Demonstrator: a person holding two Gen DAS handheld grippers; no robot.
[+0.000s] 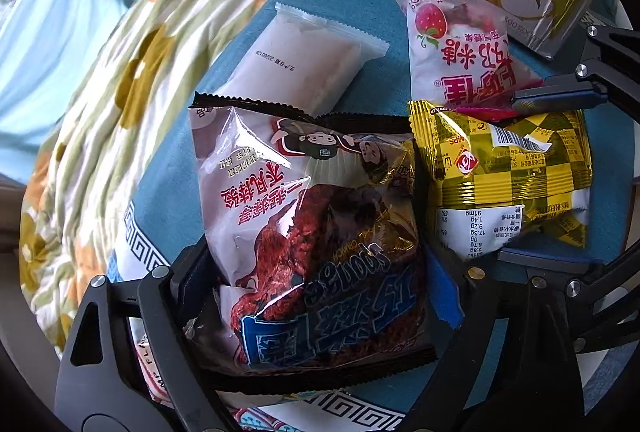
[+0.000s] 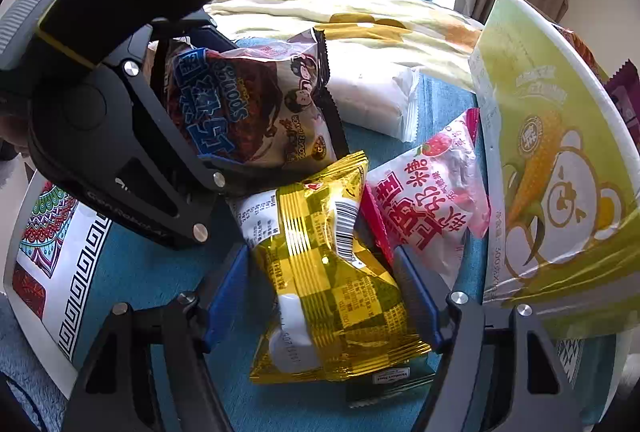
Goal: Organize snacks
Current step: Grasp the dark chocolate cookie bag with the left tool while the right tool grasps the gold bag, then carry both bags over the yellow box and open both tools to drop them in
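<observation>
**A:** Since both grippers sit right over the pile, start nearest: the left gripper has its jaws pressed against the two sides of the chocolate snack bag, grasping it low on the wrapper, probably so it can be lifted clear of its neighbours.

**B:** And the right gripper?

**A:** Its blue pads straddle the yellow checkered packet and touch both flanks. I judge it clenched on the packet, though how firmly I cannot tell. The two bags lie side by side on the blue cloth, so each hand takes one, which suits sorting them apart.

**B:** What lies beyond those two?

**A:** Just past the yellow packet is the pink strawberry candy bag, its corner touching the packet. Further on lies a plain white wrapped bar, flat on the cloth. At the far edge stands the green corn box, tilted; it may be the container for the snacks, but I cannot confirm that.

**B:** Anything hard to read?

**A:** A small dark green sachet peeks from under the yellow packet, mostly hidden. A purple wrapper behind the box is cut off by the frame. The left gripper's body blocks much of the right view's upper left.
</observation>
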